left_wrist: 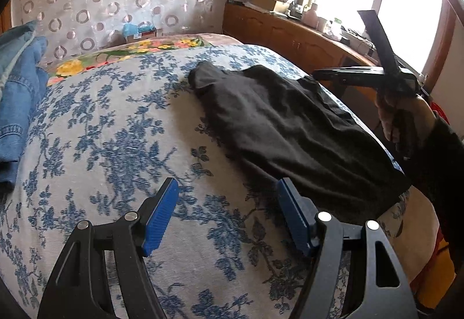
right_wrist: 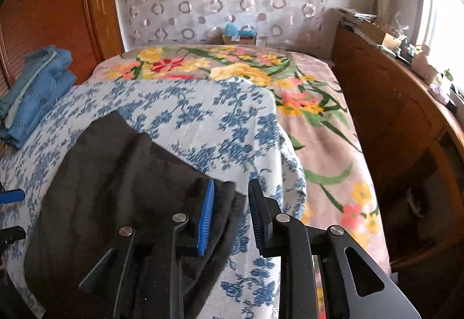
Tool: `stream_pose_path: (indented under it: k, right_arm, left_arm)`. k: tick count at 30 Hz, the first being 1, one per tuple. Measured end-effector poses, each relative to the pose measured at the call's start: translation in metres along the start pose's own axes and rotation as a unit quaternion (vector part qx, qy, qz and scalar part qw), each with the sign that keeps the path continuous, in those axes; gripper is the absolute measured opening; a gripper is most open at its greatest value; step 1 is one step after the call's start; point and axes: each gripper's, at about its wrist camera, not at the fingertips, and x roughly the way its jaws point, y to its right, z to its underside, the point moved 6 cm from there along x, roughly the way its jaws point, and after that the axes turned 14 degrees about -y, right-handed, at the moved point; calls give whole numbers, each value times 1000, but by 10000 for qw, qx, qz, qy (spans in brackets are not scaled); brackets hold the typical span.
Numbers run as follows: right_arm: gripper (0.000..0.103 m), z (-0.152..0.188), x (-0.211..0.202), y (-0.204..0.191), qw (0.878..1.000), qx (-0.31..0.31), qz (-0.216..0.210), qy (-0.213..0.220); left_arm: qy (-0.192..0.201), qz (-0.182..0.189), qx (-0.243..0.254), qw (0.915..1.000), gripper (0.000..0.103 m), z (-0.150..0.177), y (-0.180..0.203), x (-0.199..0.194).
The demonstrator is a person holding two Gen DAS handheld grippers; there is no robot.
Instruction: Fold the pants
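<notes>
1. The black pants [left_wrist: 293, 127] lie folded on the blue-flowered bedspread [left_wrist: 121, 145], stretched from mid-bed toward the bed's near right edge, where their end reaches the corner.
2. The left gripper [left_wrist: 227, 200] hangs over bare bedspread with its jaws wide apart and nothing between them; its right finger sits just beside the pants' near edge.
3. The right gripper [right_wrist: 232, 203] hovers at the pants' [right_wrist: 121, 188] right-hand corner, jaws a little apart; the blue pad [right_wrist: 206, 217] lies over the dark cloth's edge, and the gap itself shows bedspread [right_wrist: 203, 110], not fabric.
4. From the left wrist view, the right gripper [left_wrist: 322, 74] is seen above the far right side of the pants, held by a hand [left_wrist: 406, 116] in a dark sleeve.
5. Open bedspread spreads left of the pants up to a stack of folded jeans [left_wrist: 20, 104] at the left edge.
6. Beyond lies a bright floral blanket [right_wrist: 290, 92]; a wooden cabinet [right_wrist: 385, 116] runs close along the bed's right side.
</notes>
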Motion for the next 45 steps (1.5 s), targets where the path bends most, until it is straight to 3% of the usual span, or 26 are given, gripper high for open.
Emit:
stream_pose_path:
  k: [9, 10, 11, 13, 16, 21, 23, 31, 37, 45]
  right_arm:
    - [25, -6, 20, -2, 9992, -241, -61, -304]
    - [10, -6, 21, -2, 9991, -283, -15, -316]
    - [7, -7, 20, -1, 9990, -315, 91, -289]
    - [3, -8, 17, 4, 9982, -341, 442, -227]
    - [3, -11, 15, 13, 9979, -149, 618, -135]
    - [3, -11, 12, 21, 9990, 26, 448, -70]
    - [17, -11, 8, 19, 9991, 23, 429, -29]
    - [41, 33, -32, 9, 9995, 177, -14, 278]
    - [42, 80, -46, 1, 9997, 77, 6, 223]
    - [42, 117, -63, -16, 9996, 85, -107, 262]
  left_arm:
    - [-164, -122, 147, 9997, 71, -2, 12, 15]
    - [-202, -156, 144, 9996, 71, -2, 12, 18]
    - [-247, -186, 136, 9994, 71, -1, 11, 19]
    - [-258, -271, 118, 9992, 71, -1, 11, 20]
    - [-249, -309, 138, 9991, 72, 0, 12, 20]
    - [-245, -326, 134, 9991, 72, 0, 12, 20]
    - [-249, -342, 147, 9990, 73, 1, 12, 21]
    - [-255, -370, 151, 9989, 75, 0, 13, 21]
    - [-301, -400, 170, 9986, 75, 0, 12, 21]
    - [-218, -390, 164, 9989, 75, 8, 19, 3]
